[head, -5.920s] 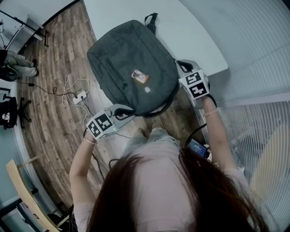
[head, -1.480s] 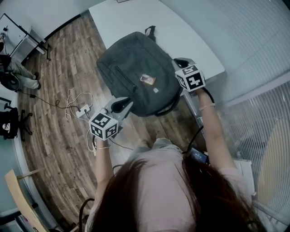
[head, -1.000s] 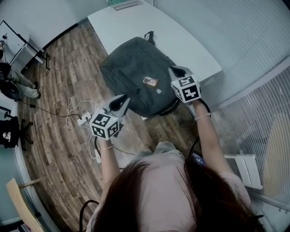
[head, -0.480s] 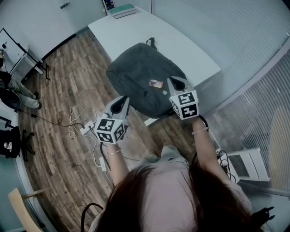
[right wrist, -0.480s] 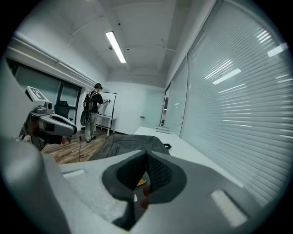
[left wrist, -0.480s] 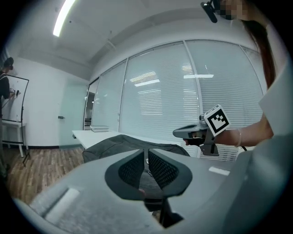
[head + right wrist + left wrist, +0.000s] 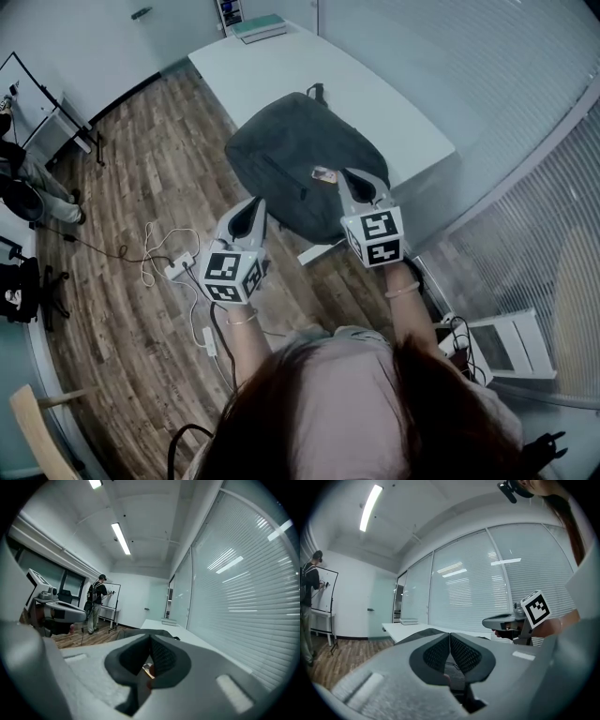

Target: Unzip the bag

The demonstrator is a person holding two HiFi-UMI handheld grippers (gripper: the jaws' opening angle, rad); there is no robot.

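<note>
Head view: left gripper just clenched empty, right gripper clenched empty.

legible text: none you can read. patch on the bag: print too small to make out. cubes on your left gripper and right gripper: square markers only, black on white.
</note>
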